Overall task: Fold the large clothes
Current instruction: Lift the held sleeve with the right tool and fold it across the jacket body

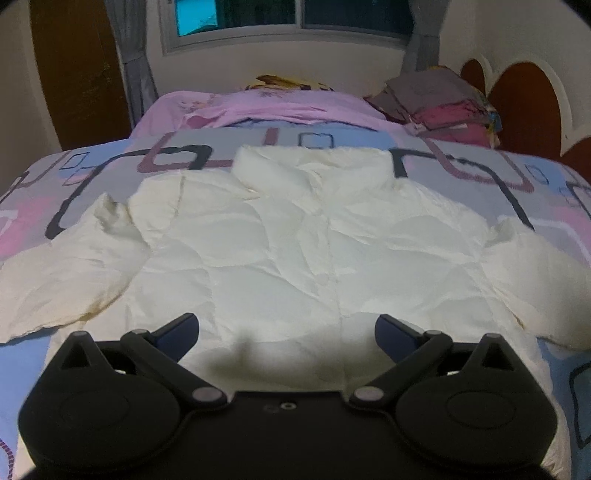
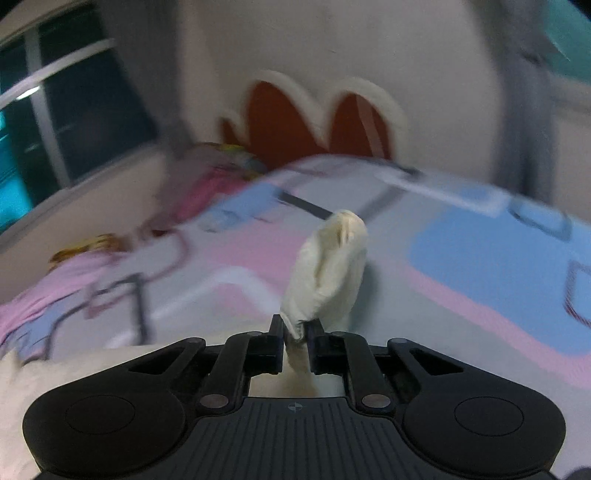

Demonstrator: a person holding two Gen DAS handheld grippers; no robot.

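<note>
Jacket: spread flat, front up, across the patterned quilt, collar toward the window.
Left gripper: spread wide, empty, above the jacket hem.
Right gripper: pinching a cream sleeve end, lifted.
Progress: early; no fold visible, all folds left.
Room: bare quilt around the jacket; clothes pile well beyond the collar.

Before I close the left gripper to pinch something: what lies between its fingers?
In the left wrist view, the open left gripper has only the cream jacket lying flat between its fingers, below them.
</note>
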